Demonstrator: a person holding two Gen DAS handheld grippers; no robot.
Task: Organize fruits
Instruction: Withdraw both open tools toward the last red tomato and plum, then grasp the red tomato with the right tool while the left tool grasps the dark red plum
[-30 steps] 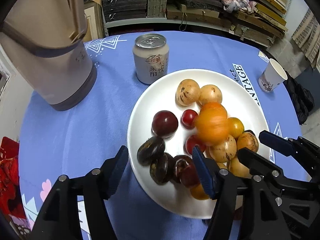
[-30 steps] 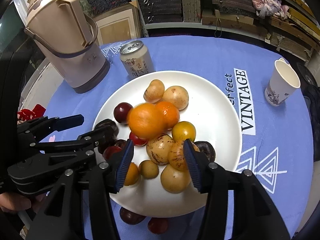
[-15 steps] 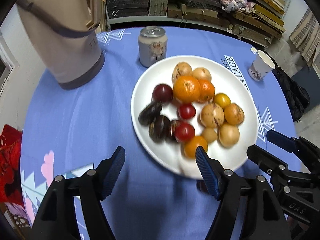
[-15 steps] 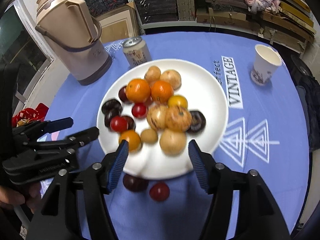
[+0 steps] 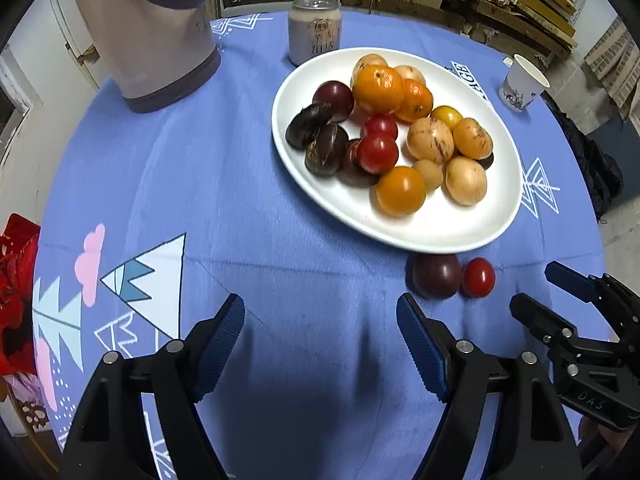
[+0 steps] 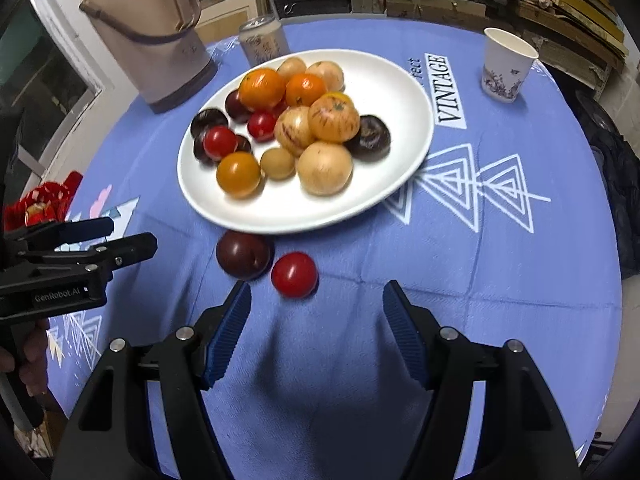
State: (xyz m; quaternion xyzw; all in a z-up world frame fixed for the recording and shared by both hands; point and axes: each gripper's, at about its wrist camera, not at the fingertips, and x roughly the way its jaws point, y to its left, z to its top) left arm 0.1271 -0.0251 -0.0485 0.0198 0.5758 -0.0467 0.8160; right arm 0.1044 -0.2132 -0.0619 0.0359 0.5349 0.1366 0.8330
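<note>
Both grippers have drawn back from over the plate toward the near edge of the worktop (image 5: 200, 168), so the plate now sits farther off and two stray fruits have come into view; the left gripper's (image 5: 320, 336) fingers have just been opening, the right gripper's (image 6: 316, 320) opened a moment earlier, and both stand apart with only blue cloth between them. Largest on the worktop is the beige thermos jug (image 6: 152, 36) at the far left, then the white plate (image 6: 400, 92) heaped with oranges, pale speckled fruits, dark plums and red tomatoes. Behind the plate stands a drink can (image 5: 315, 30), and well off to the right a paper cup (image 6: 505, 65). Off the plate, just beside its near rim, lie a dark plum (image 6: 243, 254) and a small red tomato (image 6: 294, 274), close together.
</note>
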